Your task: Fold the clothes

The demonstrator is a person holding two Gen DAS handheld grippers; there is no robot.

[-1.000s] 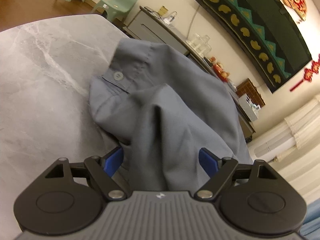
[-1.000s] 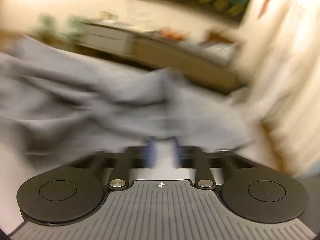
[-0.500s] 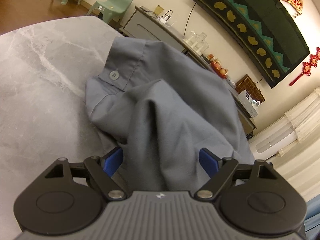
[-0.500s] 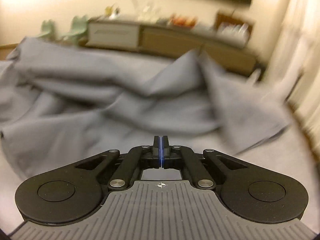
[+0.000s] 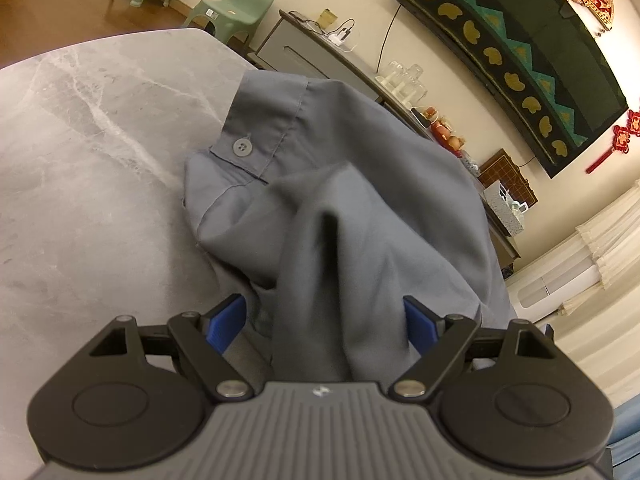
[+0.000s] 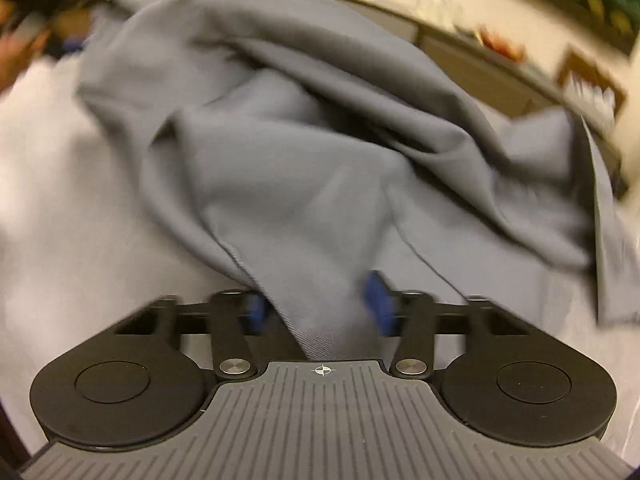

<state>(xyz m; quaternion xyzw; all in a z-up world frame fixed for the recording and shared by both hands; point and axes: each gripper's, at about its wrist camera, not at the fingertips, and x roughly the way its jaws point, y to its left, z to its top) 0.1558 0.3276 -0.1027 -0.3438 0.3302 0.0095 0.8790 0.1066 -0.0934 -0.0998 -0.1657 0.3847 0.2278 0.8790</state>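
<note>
Grey shirt (image 5: 360,184) lies bunched on the marble surface (image 5: 80,152), cuff w/ button (image 5: 241,147) on its far-left side. Left hand-held gripper (image 5: 324,320) spread wide, a ridge of shirt cloth running between the blue pads but not pinched. Right hand-held gripper (image 6: 320,304): jaws have just been opening, partly spread now, a shirt fold w/ hem between them; view blurred, can't tell if pads touch cloth.

Doing it well, I'd judge: shirt isn't flat yet, so get each gripper on a real edge/hem, not a mid-panel ridge, close fully, then pull apart to spread the shirt before folding.

Room: beyond the shirt a long low cabinet (image 5: 320,52) w/ glassware, dark green-gold panel (image 5: 520,52) above it; green chairs (image 5: 232,8) far left of the shirt, curtains (image 5: 600,232) to its right
</note>
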